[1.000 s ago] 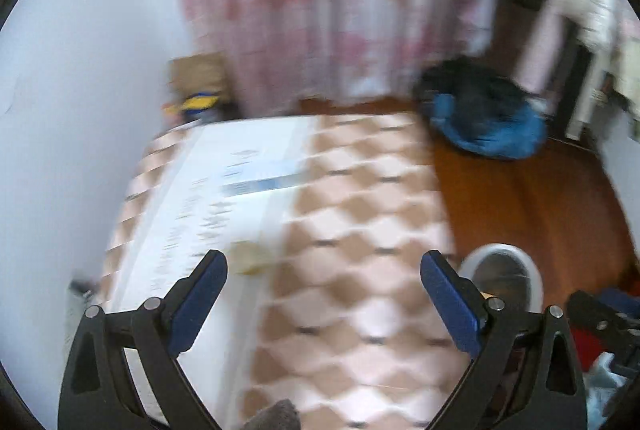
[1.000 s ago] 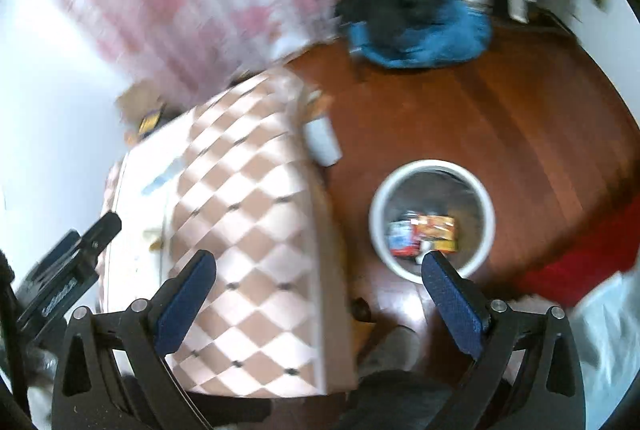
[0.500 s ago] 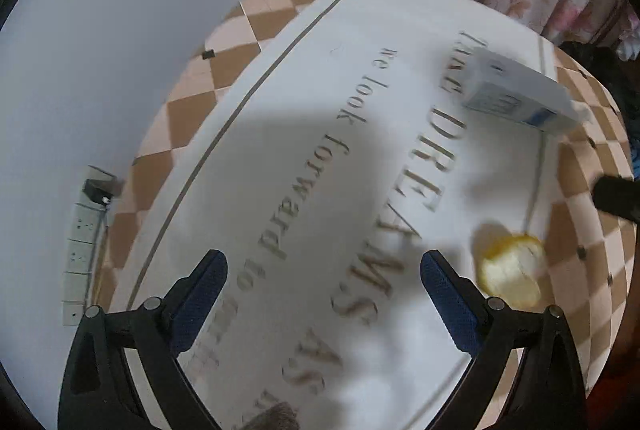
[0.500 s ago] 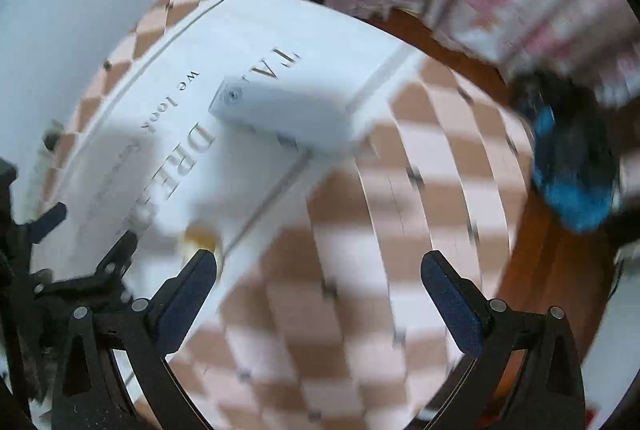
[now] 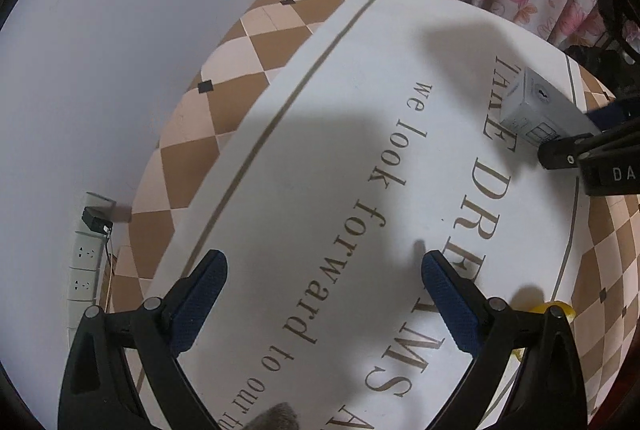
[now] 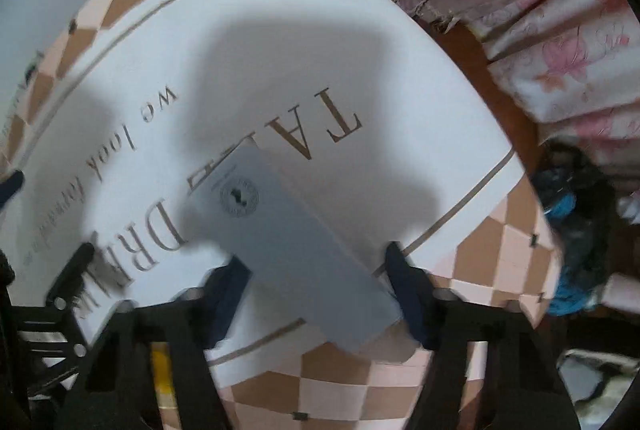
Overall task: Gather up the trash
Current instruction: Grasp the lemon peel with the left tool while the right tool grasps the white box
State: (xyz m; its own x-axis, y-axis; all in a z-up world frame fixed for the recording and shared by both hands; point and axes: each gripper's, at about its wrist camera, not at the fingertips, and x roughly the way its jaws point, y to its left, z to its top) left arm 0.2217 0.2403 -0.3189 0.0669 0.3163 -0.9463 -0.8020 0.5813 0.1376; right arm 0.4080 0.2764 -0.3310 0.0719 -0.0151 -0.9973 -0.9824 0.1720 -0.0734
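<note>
Grey carton (image 6: 296,250) lying on lettered tablecloth (image 6: 360,70), frame centre, between spread jaws of right gripper (image 6: 316,294); left gripper (image 5: 324,290) spread wide, empty, yellow peel (image 5: 560,310) lower right.

A grey box (image 6: 296,246) lies flat on the lettered tabletop (image 6: 280,42). The right gripper (image 6: 316,294) is spread wide, fingers (image 6: 404,294) flanking the box's near end.
</note>
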